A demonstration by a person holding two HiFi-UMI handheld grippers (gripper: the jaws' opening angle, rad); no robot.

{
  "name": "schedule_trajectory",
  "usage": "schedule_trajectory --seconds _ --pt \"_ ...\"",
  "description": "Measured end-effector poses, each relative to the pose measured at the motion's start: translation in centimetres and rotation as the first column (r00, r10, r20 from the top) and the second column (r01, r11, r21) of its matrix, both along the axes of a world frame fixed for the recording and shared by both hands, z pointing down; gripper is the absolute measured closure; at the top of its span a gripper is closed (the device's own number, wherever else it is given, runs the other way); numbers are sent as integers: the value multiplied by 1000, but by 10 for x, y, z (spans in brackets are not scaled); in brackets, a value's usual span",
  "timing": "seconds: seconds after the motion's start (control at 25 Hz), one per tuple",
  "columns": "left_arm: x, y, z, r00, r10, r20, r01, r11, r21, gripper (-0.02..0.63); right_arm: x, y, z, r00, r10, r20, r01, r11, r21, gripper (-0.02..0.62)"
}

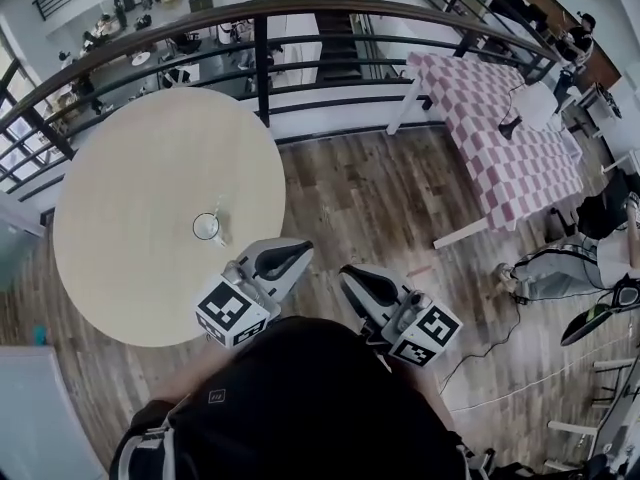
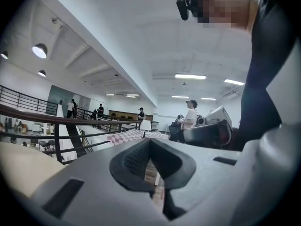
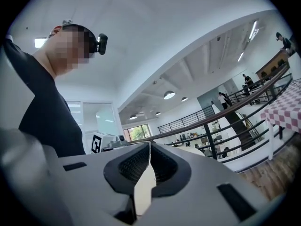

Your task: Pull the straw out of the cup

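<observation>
A small clear cup (image 1: 206,227) stands on the round pale table (image 1: 130,188), near its right edge. A thin white straw (image 1: 217,211) sticks out of the cup. Both grippers hang close to the person's body, off the table and over the wooden floor. My left gripper (image 1: 303,250) is just right of the table's edge and below the cup, with its jaws together and nothing between them (image 2: 150,140). My right gripper (image 1: 347,271) is further right, also shut and empty (image 3: 149,145). Neither touches the cup or the straw.
A dark metal railing (image 1: 260,58) runs behind the table. A table with a pink checked cloth (image 1: 500,128) stands at the right, and a person (image 1: 560,263) sits by it. Cables (image 1: 500,338) lie on the wooden floor.
</observation>
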State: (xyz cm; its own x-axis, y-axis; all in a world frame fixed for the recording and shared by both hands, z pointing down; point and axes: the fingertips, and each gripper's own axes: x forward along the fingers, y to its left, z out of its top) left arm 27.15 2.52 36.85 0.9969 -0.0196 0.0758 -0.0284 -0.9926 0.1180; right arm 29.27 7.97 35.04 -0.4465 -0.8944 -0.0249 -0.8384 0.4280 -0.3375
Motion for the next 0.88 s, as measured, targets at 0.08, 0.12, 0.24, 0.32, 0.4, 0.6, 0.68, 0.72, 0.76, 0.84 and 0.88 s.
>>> schedule_trajectory --seconds 0.08,0.12,0.24,0.32,0.4,0.6,0.68,0.72,0.76,0.84,0.88 --pt "3 1 0 1000 12 5 -12 1000 5 598 2 -1 -5 1000 6 -1 -6 1000 24 571" --pt "3 1 0 1000 15 7 -15 1000 8 598 2 -2 -6 1000 3 -4 -3 999 36 572" --pt "3 -1 1 1000 16 11 -16 1000 13 598 1 -6 -9 1000 -6 -3 6 998 55 572" --pt "2 -3 1 1000 12 13 -12 1000 15 598 2 -8 -11 1000 -5 4 4 998 60 574" --pt "2 -5 0 1000 11 12 -12 1000 20 598 3 -10 -12 1000 -5 7 5 998 64 574" --pt "2 -8 0 1000 11 11 -11 1000 28 598 -1 -15 -12 1000 -26 0 26 997 73 574" --pt "0 -9 1 1000 8 12 -8 1000 28 598 -3 -17 -12 1000 -31 2 31 997 74 574" --pt "-1 -10 1 1000 5 13 -5 1000 27 598 -3 -18 -12 999 -33 5 33 997 73 574" --pt "-2 -11 1 1000 2 13 -2 1000 26 598 -4 -18 -12 999 -35 7 34 997 72 574" --pt "-5 -14 1 1000 -3 12 3 1000 24 598 -6 -20 -12 999 -38 8 37 997 70 574" --pt "-5 -15 2 1000 -5 12 4 1000 23 598 -7 -21 -11 999 -39 8 39 997 68 574"
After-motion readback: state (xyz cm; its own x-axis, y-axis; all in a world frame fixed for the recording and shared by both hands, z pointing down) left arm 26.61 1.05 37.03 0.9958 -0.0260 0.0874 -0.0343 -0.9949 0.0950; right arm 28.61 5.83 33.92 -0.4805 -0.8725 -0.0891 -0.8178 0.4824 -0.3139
